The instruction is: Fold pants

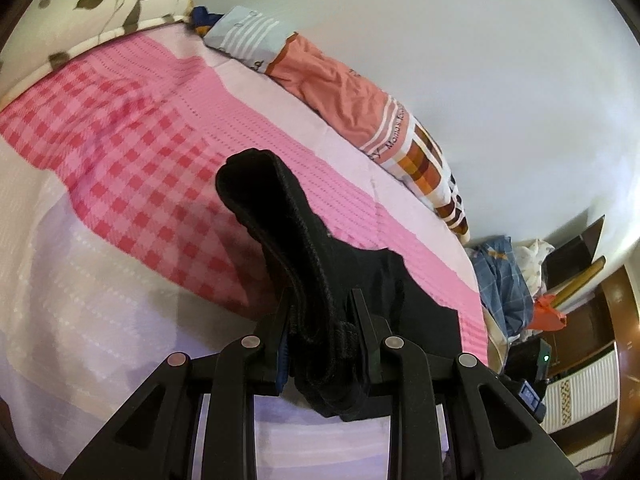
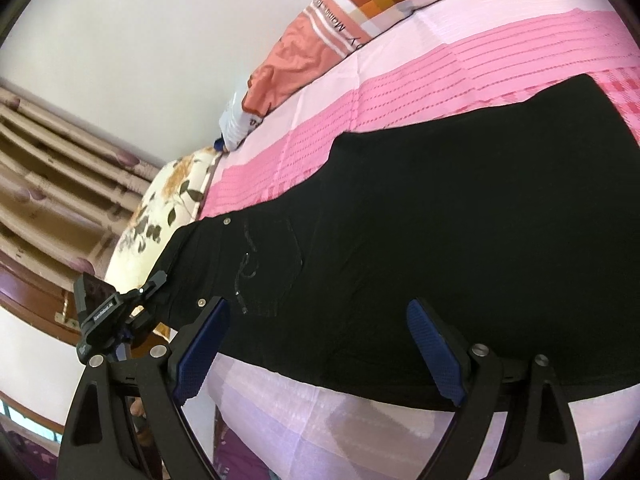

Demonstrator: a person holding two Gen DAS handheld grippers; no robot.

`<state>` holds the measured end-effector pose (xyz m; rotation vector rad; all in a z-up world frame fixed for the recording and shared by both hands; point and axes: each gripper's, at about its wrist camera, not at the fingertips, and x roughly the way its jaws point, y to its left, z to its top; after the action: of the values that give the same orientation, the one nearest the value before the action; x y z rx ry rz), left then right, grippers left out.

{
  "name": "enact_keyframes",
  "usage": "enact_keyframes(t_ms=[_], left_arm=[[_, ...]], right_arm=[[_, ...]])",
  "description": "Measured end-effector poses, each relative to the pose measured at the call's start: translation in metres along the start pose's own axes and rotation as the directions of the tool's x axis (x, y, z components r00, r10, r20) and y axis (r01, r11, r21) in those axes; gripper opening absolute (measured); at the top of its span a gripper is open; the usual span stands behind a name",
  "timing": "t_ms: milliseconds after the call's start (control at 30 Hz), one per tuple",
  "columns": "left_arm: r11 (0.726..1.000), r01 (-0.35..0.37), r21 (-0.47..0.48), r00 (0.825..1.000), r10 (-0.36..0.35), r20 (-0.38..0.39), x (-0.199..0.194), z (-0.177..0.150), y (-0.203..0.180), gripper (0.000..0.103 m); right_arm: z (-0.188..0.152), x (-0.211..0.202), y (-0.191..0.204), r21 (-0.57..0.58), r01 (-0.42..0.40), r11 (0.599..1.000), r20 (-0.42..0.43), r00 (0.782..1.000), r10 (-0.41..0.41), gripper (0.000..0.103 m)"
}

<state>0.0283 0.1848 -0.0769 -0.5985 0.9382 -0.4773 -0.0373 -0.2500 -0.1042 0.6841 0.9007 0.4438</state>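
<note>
Pants [image 2: 440, 232], black, lie spread along the bed [image 2: 400, 120], waistband end toward the floral pillow [image 2: 168, 208], legs running away from that pillow. We judge the fold barely begun: in the right wrist view most of the cloth still lies flat in one layer. Our left tongs [image 1: 320, 320] are clamped narrow on a bunched edge of the pants, probably the waistband, and that bunch stands lifted clear of the bed. Our right tongs [image 2: 316, 344] gape wide over the near edge below the back pocket, gripping nothing. What remains, as we read it: carry the lifted end over, lay it down and smooth.
</note>
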Motion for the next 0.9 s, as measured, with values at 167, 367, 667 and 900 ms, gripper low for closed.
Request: enact_keyframes(t_ms=[167,367,667,900], left_arm=[[0.999,0.012,0.030,1.000,-0.012,0.001,0.002,0.005,-0.025,0.026],[0.996,0.032,0.079,0.999,-0.032,0.003,0.010,0.009,-0.061,0.026],[0.985,0.105,0.139,0.994,-0.103,-0.026,0.040,0.003,-0.120,0.026],[0.965,0.168,0.204,0.982,-0.146,-0.120,0.081,-0.020,-0.172,0.026]], right_arm=[[0.004,-0.010,-0.002,-0.005,-0.003,1.000,0.024,1.000,0.003,0.088],[0.010,-0.021,-0.007,-0.003,-0.017,1.000,0.049,0.999,0.017,0.088],[0.022,-0.041,-0.035,0.073,-0.068,0.995,0.080,0.995,0.062,0.088],[0.031,-0.057,-0.057,0.113,-0.099,0.989,0.098,0.991,0.088,0.088]])
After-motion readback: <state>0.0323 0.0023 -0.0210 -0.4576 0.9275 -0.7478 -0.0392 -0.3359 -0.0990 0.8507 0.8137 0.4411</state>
